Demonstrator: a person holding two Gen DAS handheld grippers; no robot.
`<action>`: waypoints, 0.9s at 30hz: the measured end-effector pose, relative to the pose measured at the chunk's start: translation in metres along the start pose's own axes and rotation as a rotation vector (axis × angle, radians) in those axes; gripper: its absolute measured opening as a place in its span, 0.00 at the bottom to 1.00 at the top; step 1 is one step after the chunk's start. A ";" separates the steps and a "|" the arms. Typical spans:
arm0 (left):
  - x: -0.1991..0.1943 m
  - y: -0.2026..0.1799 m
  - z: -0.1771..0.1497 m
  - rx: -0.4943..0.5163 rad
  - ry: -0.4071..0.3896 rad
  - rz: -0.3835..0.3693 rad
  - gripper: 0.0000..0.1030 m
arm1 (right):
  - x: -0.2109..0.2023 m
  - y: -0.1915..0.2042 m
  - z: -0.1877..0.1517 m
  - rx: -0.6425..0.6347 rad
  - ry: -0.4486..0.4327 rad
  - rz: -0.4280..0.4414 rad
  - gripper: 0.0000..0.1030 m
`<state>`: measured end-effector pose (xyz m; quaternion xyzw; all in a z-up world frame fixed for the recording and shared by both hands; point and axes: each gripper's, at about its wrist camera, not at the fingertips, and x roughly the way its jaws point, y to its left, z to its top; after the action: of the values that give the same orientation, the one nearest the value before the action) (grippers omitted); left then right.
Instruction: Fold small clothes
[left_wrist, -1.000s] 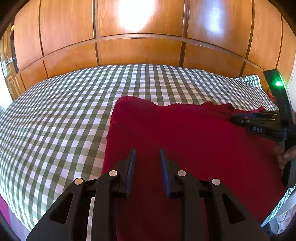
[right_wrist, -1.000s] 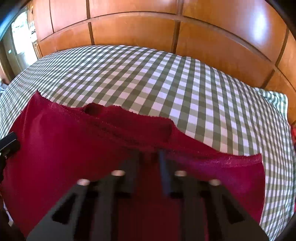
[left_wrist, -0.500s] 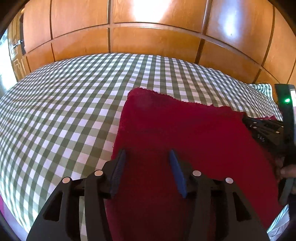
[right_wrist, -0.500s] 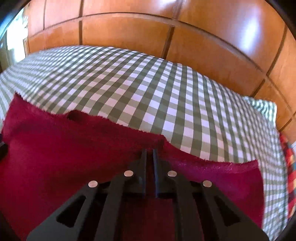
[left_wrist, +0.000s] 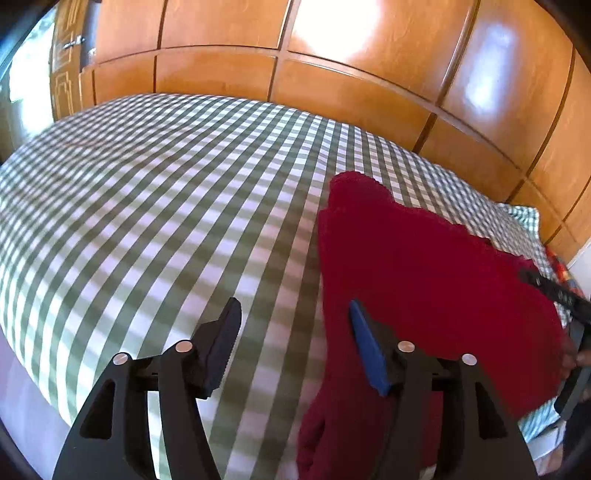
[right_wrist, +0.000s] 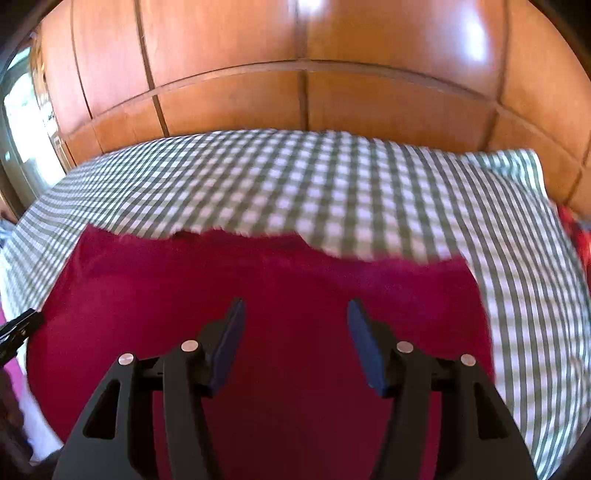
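Observation:
A dark red garment (left_wrist: 424, 280) lies flat on the green-and-white checked bed (left_wrist: 166, 206). My left gripper (left_wrist: 293, 317) hovers over the garment's left edge, one finger above the sheet and one above the cloth; its jaws are opening with nothing between them. In the right wrist view the same red garment (right_wrist: 266, 295) fills the lower half, and my right gripper (right_wrist: 295, 314) hangs above its middle, its jaws opening and empty. The right gripper's black tip (left_wrist: 554, 291) shows at the left wrist view's right edge. The left gripper's tip (right_wrist: 18, 326) shows at the right wrist view's left edge.
Glossy wooden wardrobe panels (right_wrist: 295, 92) stand right behind the bed. A checked pillow (right_wrist: 517, 166) lies at the far right, with a red patterned cloth (right_wrist: 576, 229) beside it. The bed's near edge (left_wrist: 33, 373) drops off at lower left.
Both grippers have let go and their jaws have spread apart. The left gripper slid left to the garment's edge. The right gripper pulled back over the garment, which now lies flatter.

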<state>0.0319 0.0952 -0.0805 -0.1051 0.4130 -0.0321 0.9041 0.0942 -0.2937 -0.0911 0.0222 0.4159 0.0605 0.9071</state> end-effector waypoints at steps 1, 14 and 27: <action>0.000 -0.001 -0.002 0.013 0.006 0.003 0.58 | -0.006 -0.008 -0.010 0.013 0.018 0.017 0.55; -0.006 -0.007 -0.008 0.065 -0.016 0.064 0.60 | -0.062 -0.081 -0.052 0.208 -0.026 0.006 0.50; -0.012 -0.027 -0.025 0.145 -0.013 0.062 0.60 | -0.097 -0.114 -0.126 0.348 0.083 0.093 0.27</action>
<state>0.0062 0.0661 -0.0814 -0.0266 0.4067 -0.0331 0.9126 -0.0531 -0.4205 -0.1108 0.1954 0.4555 0.0306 0.8680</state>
